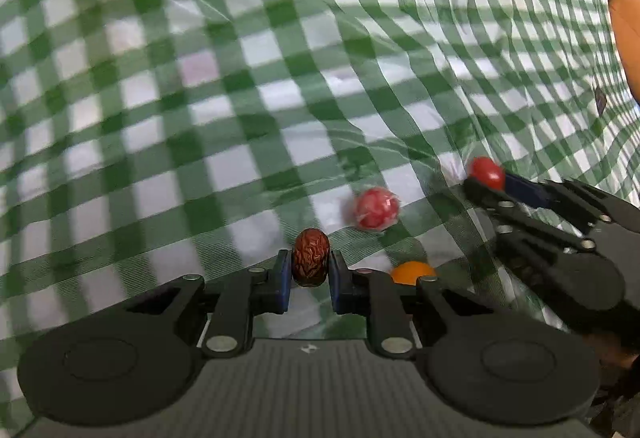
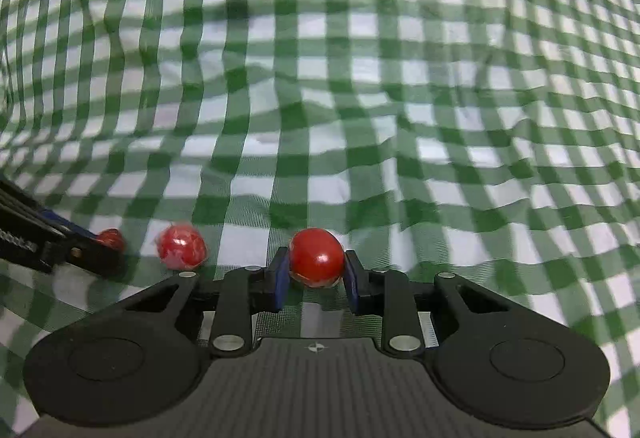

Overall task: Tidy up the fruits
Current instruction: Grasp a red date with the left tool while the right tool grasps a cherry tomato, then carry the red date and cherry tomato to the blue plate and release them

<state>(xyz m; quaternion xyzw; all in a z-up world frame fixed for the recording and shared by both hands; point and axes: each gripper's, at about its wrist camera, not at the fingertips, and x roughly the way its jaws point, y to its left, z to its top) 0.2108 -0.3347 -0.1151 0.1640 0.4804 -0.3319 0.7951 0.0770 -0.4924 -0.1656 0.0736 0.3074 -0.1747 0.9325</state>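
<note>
My left gripper (image 1: 310, 272) is shut on a wrinkled brown-red date (image 1: 311, 257), held just above the green checked cloth. My right gripper (image 2: 316, 280) is shut on a smooth red cherry tomato (image 2: 316, 257); it shows at the right of the left wrist view (image 1: 486, 181) with the tomato (image 1: 486, 172) at its tip. A mottled pink-red round fruit (image 1: 376, 207) lies on the cloth between the two grippers, and also shows in the right wrist view (image 2: 182, 246). A small orange fruit (image 1: 412, 273) lies partly hidden behind my left gripper's right finger. The left gripper with the date (image 2: 110, 238) enters the right wrist view at left.
The green and white checked cloth (image 2: 320, 77) is wrinkled and covers the whole surface. An orange object (image 1: 626, 37) stands at the far right edge beyond the cloth.
</note>
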